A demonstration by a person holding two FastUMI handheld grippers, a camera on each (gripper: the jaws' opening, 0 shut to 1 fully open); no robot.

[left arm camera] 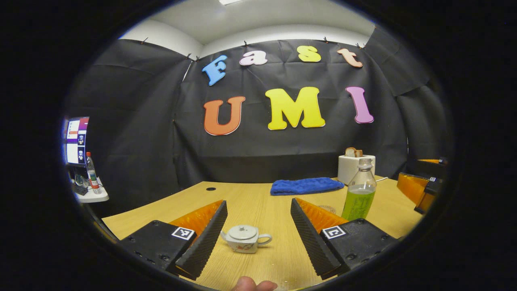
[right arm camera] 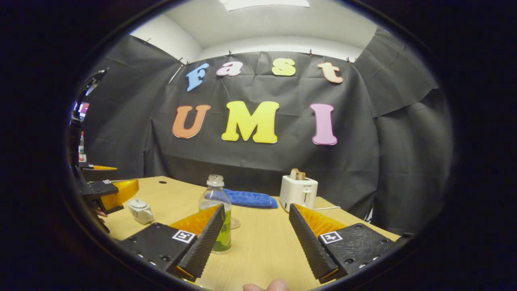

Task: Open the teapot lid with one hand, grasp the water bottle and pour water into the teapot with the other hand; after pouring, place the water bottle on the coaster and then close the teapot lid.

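Note:
A small white teapot [left arm camera: 245, 238] with its lid on stands on the wooden table [left arm camera: 258, 194], ahead of my left gripper [left arm camera: 258, 204] and framed between its open fingers, untouched. An uncapped bottle of green drink [left arm camera: 359, 190] stands to the right, and a round coaster [left arm camera: 328, 209] peeks out beside it. In the right gripper view the bottle [right arm camera: 216, 202] stands just ahead, partly behind one finger of my open right gripper [right arm camera: 256, 208]; the coaster [right arm camera: 235, 223] lies behind it. The teapot [right arm camera: 140, 210] sits far left, next to the left gripper [right arm camera: 115, 194].
A folded blue towel [left arm camera: 305, 186] and a white toaster [left arm camera: 355, 167] with bread stand at the back of the table. A monitor [left arm camera: 76, 139] and another bottle [left arm camera: 92, 173] are on a side shelf at left. The right gripper [left arm camera: 424, 190] shows at the table's right edge.

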